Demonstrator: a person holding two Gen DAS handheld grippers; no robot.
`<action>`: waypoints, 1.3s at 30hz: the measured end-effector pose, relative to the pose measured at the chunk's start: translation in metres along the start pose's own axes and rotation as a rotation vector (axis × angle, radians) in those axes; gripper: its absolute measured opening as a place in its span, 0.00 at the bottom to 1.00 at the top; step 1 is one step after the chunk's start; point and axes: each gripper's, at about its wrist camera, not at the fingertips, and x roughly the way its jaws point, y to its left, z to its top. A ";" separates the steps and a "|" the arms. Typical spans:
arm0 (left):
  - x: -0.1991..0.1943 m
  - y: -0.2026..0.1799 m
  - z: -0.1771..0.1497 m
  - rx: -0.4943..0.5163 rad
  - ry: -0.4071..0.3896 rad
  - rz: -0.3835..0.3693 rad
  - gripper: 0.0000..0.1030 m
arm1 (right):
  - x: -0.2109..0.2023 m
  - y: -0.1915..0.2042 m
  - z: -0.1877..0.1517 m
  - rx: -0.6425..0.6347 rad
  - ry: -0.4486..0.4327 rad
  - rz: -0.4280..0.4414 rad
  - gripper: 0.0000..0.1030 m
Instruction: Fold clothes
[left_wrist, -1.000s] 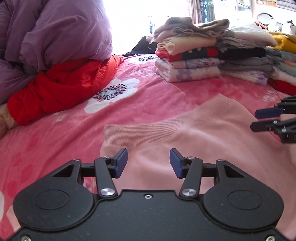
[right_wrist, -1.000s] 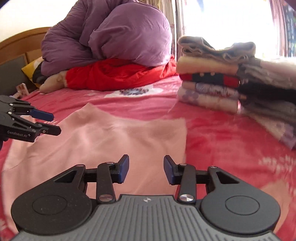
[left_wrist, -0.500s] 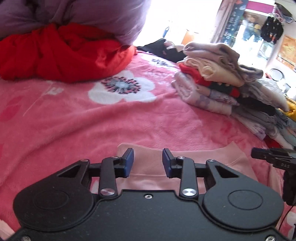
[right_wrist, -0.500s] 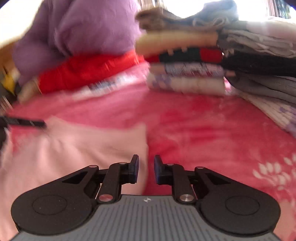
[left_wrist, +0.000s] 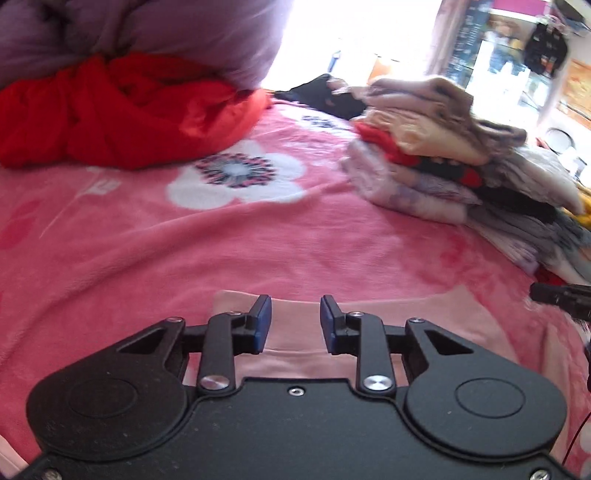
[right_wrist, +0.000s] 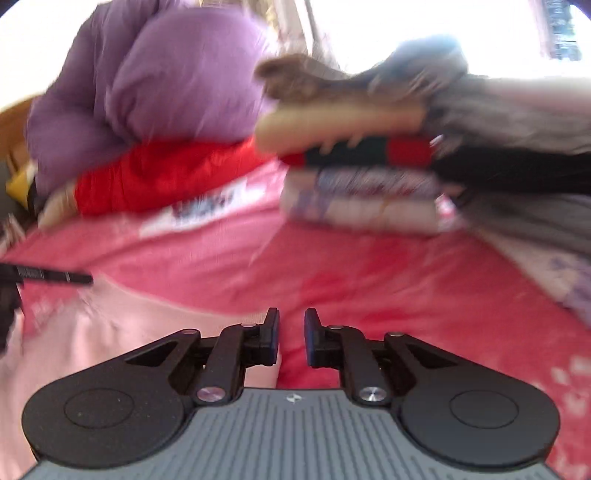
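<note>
Within the last second both tools had dropped low and forward to the far edge of the pink garment (left_wrist: 424, 314), which lay flat on the bed (left_wrist: 184, 240) short of the folded stack (left_wrist: 443, 173). The left tool (left_wrist: 295, 319) had narrowed but stood parted over the hem; the right tool (right_wrist: 291, 338), nearly closed at the garment's corner, pinched nothing visible. That suggested both were about to grip this edge for a fold.
</note>
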 end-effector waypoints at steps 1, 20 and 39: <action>-0.003 -0.010 -0.004 0.013 0.006 -0.023 0.26 | -0.011 0.005 -0.006 -0.022 -0.001 0.001 0.17; -0.086 -0.044 -0.127 0.045 0.099 0.121 0.38 | -0.062 0.046 -0.109 -0.065 0.082 0.015 0.16; -0.125 -0.010 -0.121 0.061 -0.137 0.137 0.21 | -0.097 0.188 -0.136 -0.358 -0.015 0.069 0.17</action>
